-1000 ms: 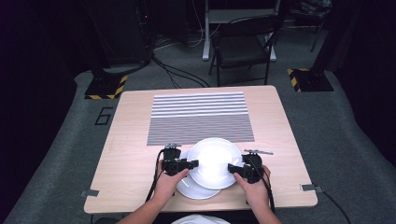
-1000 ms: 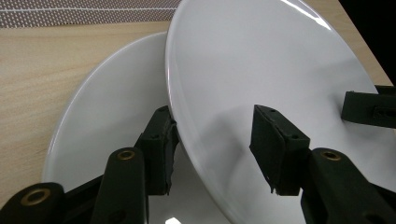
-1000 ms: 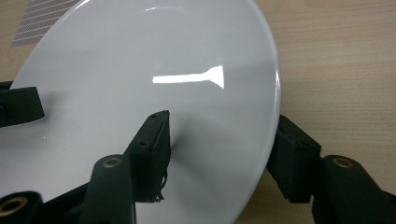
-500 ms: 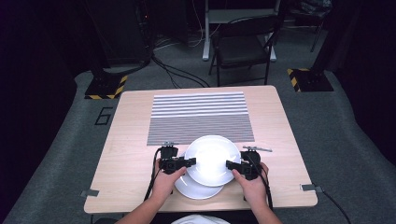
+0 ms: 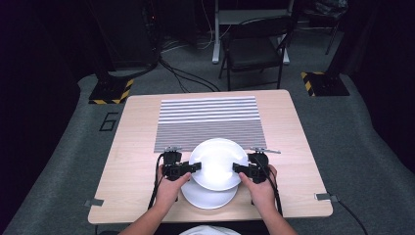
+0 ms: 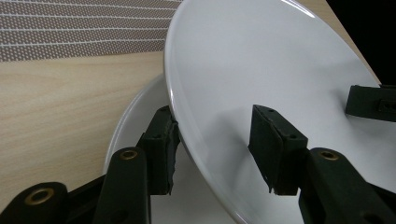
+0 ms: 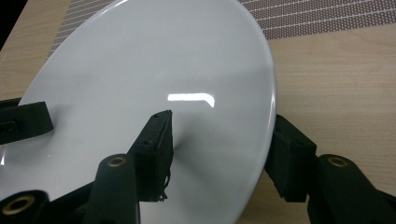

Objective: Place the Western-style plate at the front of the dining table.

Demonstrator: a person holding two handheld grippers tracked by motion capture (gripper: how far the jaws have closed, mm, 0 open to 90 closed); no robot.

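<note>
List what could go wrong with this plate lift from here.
The top plate hangs between the left tongs and right tongs, each pinching only its rim; the glossy edge could slip out. If it drops, it may strike the lower plate beneath and chip both.

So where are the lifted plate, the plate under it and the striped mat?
lifted plate (image 5: pixel 218 161): high view, its centre.
lower plate (image 5: pixel 208 198): high view, near rim showing below the lifted one.
striped mat (image 5: pixel 209 120): high view, its middle.

free: bare table (image 5: pixel 132 161) flanks | obstacle: striped mat (image 5: pixel 210 120) beyond plates (image 5: pixel 219 161)
</note>
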